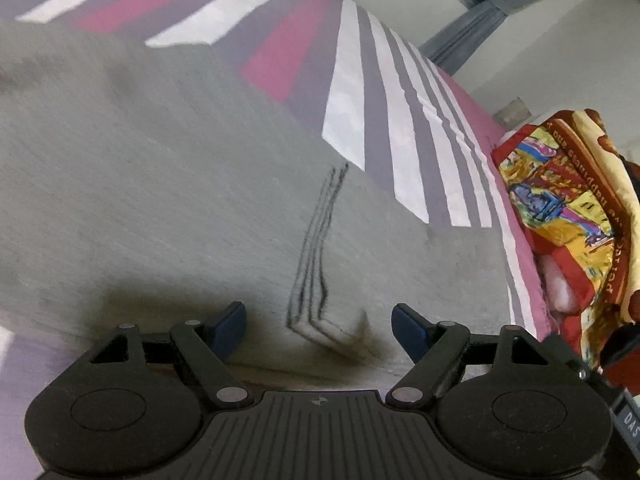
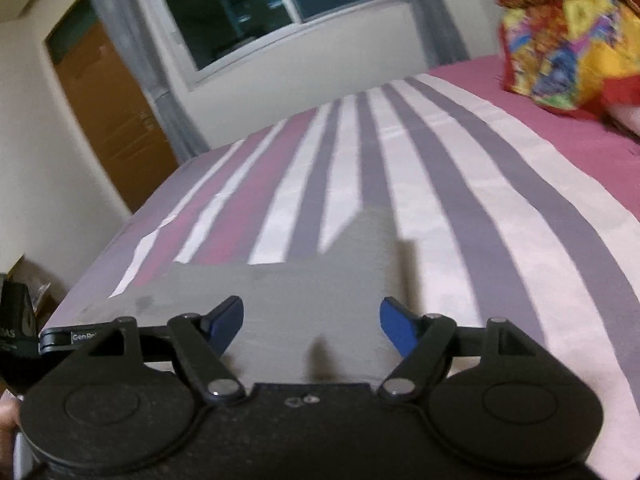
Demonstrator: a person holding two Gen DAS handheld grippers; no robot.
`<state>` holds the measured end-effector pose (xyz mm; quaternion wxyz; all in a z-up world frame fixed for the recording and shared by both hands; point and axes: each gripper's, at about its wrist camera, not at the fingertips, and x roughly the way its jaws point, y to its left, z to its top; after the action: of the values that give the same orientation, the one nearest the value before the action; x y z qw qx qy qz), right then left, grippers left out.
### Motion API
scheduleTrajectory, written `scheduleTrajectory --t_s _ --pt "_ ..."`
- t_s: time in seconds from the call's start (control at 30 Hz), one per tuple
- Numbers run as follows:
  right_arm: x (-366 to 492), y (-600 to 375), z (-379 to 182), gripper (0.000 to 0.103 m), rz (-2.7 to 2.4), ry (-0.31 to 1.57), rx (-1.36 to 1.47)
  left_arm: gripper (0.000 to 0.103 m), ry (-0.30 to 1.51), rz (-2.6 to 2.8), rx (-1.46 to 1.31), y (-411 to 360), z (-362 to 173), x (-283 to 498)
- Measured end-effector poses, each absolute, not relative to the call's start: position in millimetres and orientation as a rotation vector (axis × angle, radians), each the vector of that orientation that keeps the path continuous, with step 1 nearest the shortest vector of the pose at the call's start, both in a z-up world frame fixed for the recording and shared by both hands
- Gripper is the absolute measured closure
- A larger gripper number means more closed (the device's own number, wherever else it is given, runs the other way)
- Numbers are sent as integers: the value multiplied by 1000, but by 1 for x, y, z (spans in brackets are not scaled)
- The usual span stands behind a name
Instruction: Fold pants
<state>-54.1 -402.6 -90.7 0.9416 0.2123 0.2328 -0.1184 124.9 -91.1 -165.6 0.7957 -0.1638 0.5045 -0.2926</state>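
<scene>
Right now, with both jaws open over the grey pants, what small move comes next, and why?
Probably lower the left gripper onto the stitched pants edge lying between its open jaws and close. The right gripper also stands open, holding nothing, so the cloth lies free on the striped bedsheet.

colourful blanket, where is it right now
The colourful blanket is bunched at the right edge in both wrist views, on the pink side of the striped bedspread, apart from the grey pants.

Bed point(image 2: 460, 184) ahead of my right hand-held gripper point(image 2: 312, 326): striped sheet lies flat and bare to the far edge. Grey pants point(image 1: 180, 200) flat, no bulk. Only obstacle: a colourful bundle point(image 1: 560, 208) piled on the bed's right side, beside my left hand-held gripper point(image 1: 318, 326).
</scene>
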Motion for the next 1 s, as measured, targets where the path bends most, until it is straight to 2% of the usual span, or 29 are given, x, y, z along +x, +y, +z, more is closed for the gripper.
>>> scheduleTrajectory --t_s 0.03,0.1,0.13,0.17,0.3,0.5,0.67,0.83,0.93,1.0 --pt "-58 -407 -93 28 -254 476 449 27 1078 -634 -361 -94 -169 125" --pt "-69 -415 -99 28 -282 473 474 61 1093 -658 -380 -100 -173 121" --pt "-71 -419 -102 28 -292 473 481 67 1108 -661 -396 -102 -175 121" --pt "-73 -422 -105 29 -303 473 486 80 1117 -670 -414 -105 -178 121" --pt "-79 -429 -110 32 -346 474 509 84 1081 -652 -419 -116 -176 111" --pt "-76 -437 -113 41 -382 478 493 85 878 -687 -410 -104 -113 104" --pt "-56 -423 -105 49 -338 492 440 85 754 -662 -370 -61 -74 107" --pt "-18 -388 -108 55 -257 565 337 85 826 -561 -263 -42 -108 114" --pt "4 -367 -119 57 -241 628 256 84 969 -497 -219 -49 -150 119" --pt "17 -355 -132 57 -242 697 172 79 954 -481 -215 -50 -159 116"
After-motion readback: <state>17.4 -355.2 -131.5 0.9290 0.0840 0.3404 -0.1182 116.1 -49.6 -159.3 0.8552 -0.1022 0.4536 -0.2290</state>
